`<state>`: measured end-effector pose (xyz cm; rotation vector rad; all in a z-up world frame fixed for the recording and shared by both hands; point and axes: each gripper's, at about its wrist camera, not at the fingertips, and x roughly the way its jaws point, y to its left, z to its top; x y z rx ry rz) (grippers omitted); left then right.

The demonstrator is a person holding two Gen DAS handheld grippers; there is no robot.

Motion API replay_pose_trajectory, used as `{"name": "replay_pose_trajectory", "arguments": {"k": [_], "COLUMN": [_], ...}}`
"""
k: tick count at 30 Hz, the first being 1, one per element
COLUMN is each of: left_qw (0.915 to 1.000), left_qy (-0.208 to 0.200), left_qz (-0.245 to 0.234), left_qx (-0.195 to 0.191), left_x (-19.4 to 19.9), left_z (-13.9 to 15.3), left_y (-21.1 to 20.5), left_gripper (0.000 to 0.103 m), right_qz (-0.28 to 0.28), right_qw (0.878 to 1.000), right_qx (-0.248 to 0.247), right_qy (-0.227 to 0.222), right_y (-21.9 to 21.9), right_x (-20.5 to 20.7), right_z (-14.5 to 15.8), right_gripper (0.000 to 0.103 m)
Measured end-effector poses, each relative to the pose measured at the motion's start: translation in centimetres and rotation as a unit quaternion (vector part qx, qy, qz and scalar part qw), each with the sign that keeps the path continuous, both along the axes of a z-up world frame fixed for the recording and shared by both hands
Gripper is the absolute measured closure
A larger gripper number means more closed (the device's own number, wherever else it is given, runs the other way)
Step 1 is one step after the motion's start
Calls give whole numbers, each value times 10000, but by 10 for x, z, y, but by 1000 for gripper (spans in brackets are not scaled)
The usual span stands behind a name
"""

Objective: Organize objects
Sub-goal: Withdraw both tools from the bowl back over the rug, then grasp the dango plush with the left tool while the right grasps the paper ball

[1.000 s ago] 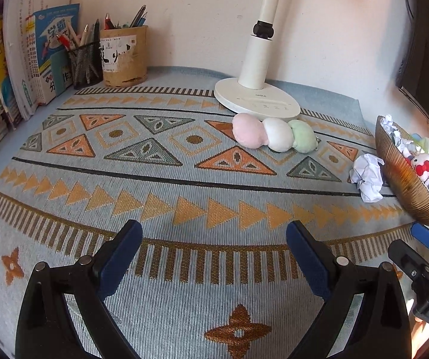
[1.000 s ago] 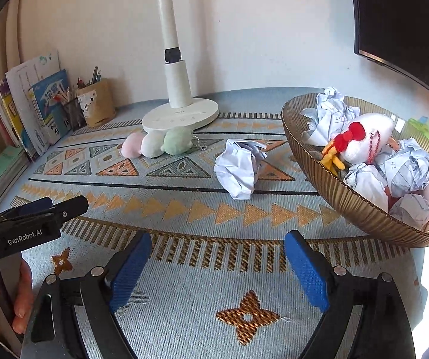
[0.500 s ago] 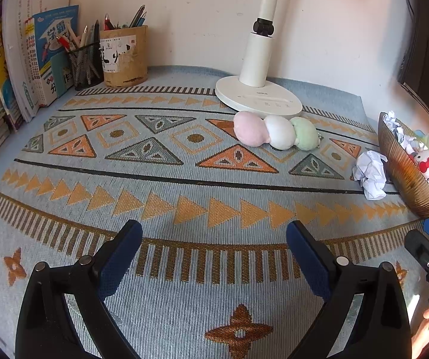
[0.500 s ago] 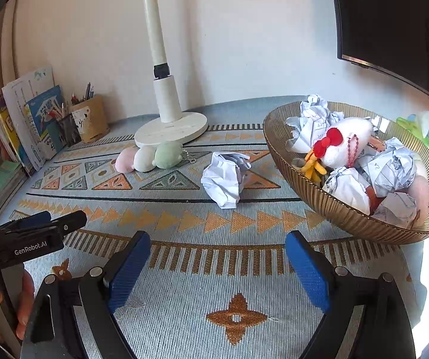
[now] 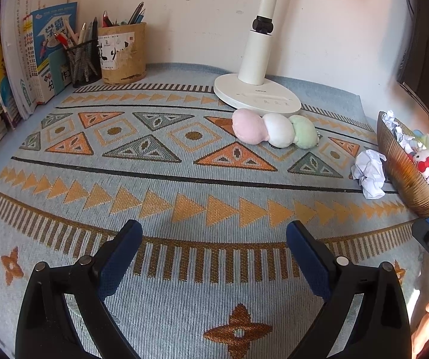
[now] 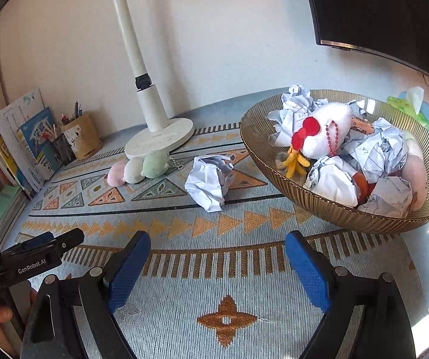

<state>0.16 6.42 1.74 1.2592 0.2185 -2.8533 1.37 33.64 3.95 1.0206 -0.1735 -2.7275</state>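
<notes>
My right gripper (image 6: 217,264) stands wide with nothing between its blue pads. The crumpled paper ball (image 6: 209,183) lies on the desk cloth straight ahead of it, at the frame's centre, just left of the bowl (image 6: 361,220) but not touching it as far as I can tell. My left gripper (image 5: 214,257) is also open and empty; from there the paper ball (image 5: 369,174) sits far to the right edge, so my right hand is nearer. The right view shows the bowl's paper-and-toy contents; the left view shows only its side.
</notes>
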Motion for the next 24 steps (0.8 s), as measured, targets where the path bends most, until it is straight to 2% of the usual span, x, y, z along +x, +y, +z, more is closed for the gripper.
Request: {"name": "replay_pose_trajectory", "arguments": {"k": [4, 6, 8, 10, 13, 14, 16, 18, 21, 23, 24], "left_qw": [9999, 9991, 9960, 9894, 9729, 9691, 9689, 9711, 9709, 9650, 9594], "left_qy": [-77, -110, -20, 119, 172, 100, -54, -157, -455, -505, -467], "left_qz": [-67, -408, -859, -1371, -2152, -2293, -2288, -2267, -2341, -2570, -2766], "left_qx": [-38, -46, -236, -463, -823, -906, -944, -733, -210, 119, 287], "left_x": [-2, -6, -16, -31, -68, -83, -113, -137, -159, -155, -149], "left_z": [-1, 3, 17, 33, 40, 36, 24, 13, -2, -3, 0], "left_y": [2, 6, 12, 20, 33, 36, 39, 39, 39, 43, 46], "left_gripper": [6, 6, 6, 6, 2, 2, 2, 2, 4, 5, 5], "right_qz": [-32, -14, 22, 12, -48, -75, -117, -152, -144, -137, -138], "right_qw": [10000, 10000, 9999, 9999, 9995, 9994, 9991, 9989, 9987, 9986, 9985], "right_qx": [-15, -7, 18, 103, 281, 334, 401, 438, 463, 491, 507], "right_qy": [-58, -85, -105, -121, -117, -107, -88, -98, -157, -167, -161], "right_y": [1, 1, -1, -3, -7, -8, -9, -9, -11, -13, -13], "right_x": [-2, -3, -4, -4, -5, -5, -4, -4, -5, -5, -4], "right_z": [0, -1, -1, -2, -3, -3, -3, -4, -6, -7, -7], "right_gripper": [12, 12, 12, 12, 12, 12, 12, 12, 12, 12, 12]}}
